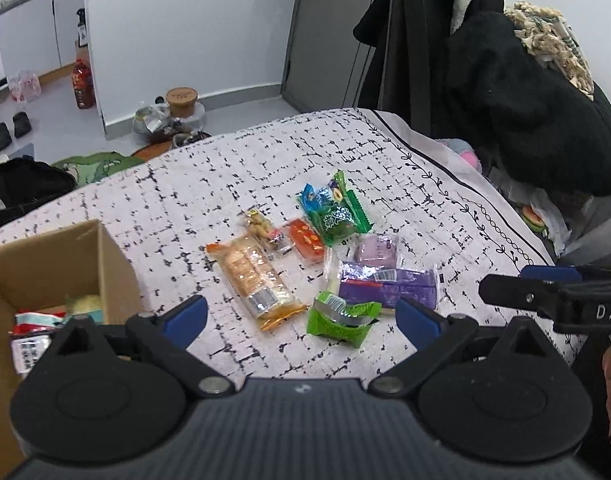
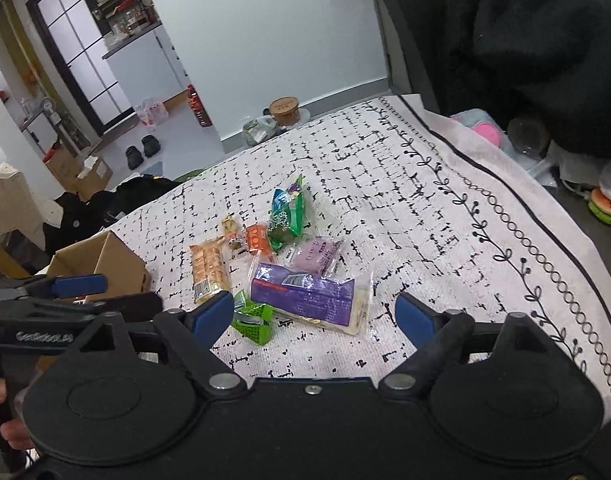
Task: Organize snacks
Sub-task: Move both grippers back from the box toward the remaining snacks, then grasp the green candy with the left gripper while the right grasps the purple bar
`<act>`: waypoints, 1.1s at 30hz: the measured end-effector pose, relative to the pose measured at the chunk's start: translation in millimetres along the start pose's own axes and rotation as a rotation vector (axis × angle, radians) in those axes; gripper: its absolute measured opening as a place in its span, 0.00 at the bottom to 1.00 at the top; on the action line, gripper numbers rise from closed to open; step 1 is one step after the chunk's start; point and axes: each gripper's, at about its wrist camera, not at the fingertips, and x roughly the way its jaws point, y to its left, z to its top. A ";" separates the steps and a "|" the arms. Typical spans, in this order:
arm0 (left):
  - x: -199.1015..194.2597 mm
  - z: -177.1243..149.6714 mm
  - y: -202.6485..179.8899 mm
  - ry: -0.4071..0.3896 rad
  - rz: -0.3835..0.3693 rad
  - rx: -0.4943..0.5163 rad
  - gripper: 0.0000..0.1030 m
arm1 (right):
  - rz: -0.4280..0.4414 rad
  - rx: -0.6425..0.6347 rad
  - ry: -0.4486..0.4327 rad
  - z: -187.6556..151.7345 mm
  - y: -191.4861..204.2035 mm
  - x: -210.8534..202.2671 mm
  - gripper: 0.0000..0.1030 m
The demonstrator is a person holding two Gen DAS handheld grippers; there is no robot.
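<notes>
A white cloth with black dashed checks [image 1: 233, 152] covers the tabletop. At its left edge stands an open brown cardboard box [image 1: 61, 264] with a few packets inside. Mid-cloth lies a loose cluster of snacks: a long purple packet [image 2: 305, 294], an orange cracker pack [image 1: 257, 284], a green bag [image 1: 339, 216], and a small crumpled green wrapper [image 1: 341, 318] nearest the cameras. The left claw [image 1: 301, 318] and right claw [image 2: 317, 316] both hang above them, jaws wide and holding nothing.
</notes>
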 end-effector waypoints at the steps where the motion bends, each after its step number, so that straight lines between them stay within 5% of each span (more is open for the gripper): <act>1: 3.7 0.8 -0.2 0.002 -0.001 -0.004 0.98 | 0.009 -0.003 0.003 1.3 -0.7 3.0 0.76; 13: 55.0 9.8 -3.3 0.068 0.013 -0.071 0.73 | 0.045 -0.043 0.054 12.8 -4.8 43.5 0.49; 33: 97.5 -2.3 -11.2 0.220 0.024 -0.071 0.70 | 0.085 -0.043 0.144 12.5 -18.9 92.8 0.44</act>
